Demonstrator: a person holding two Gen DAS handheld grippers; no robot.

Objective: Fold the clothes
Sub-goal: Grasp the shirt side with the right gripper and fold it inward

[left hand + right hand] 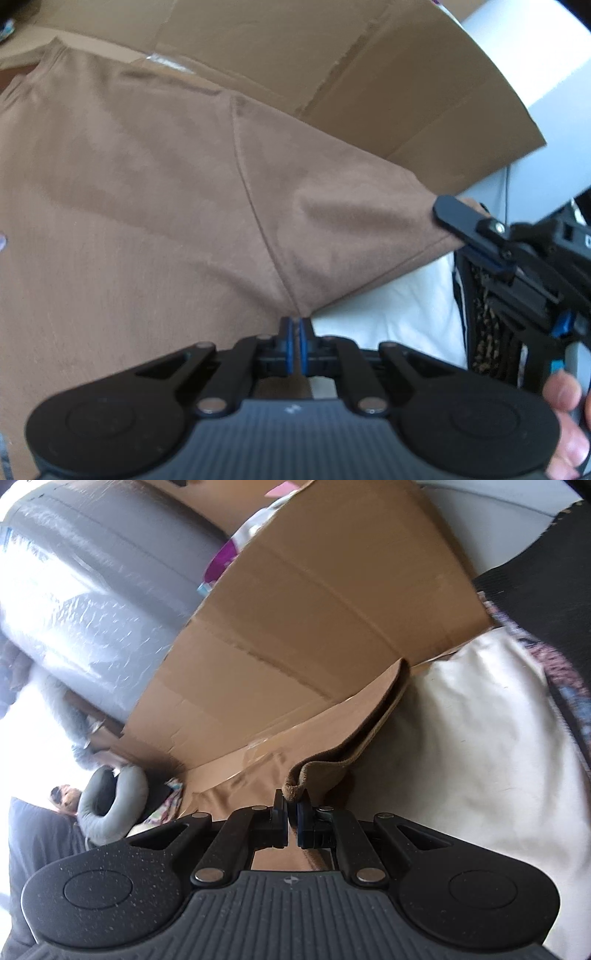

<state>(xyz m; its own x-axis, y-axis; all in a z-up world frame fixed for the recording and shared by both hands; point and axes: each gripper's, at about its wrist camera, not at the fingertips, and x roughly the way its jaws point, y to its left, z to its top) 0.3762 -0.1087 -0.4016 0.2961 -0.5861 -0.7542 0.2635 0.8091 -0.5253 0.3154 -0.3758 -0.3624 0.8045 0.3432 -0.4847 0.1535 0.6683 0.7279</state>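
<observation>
The fold looks barely begun. The brown shirt point(147, 192) lies spread mostly flat ahead of the left claw point(295, 326), over a sheet of cardboard point(369, 74), with no fold across its body yet and one sleeve point(351, 221) stretched out to that claw's right. The left claw is clenched on the shirt at the armpit, where the sleeve seam meets the side; cloth sits pinched between its blue pads. The right claw point(291, 805) is clenched too, gripping the sleeve's cuff point(314, 771), which bunches just above its tips and runs away up and to the right. In the left view that claw point(465, 225) sits at the far end of the sleeve, well apart from the left one. White cloth point(480, 757) lies beneath. Judging by this, both grips are set for a first sleeve fold; folding the sleeve in, the other side and the body all remain
</observation>
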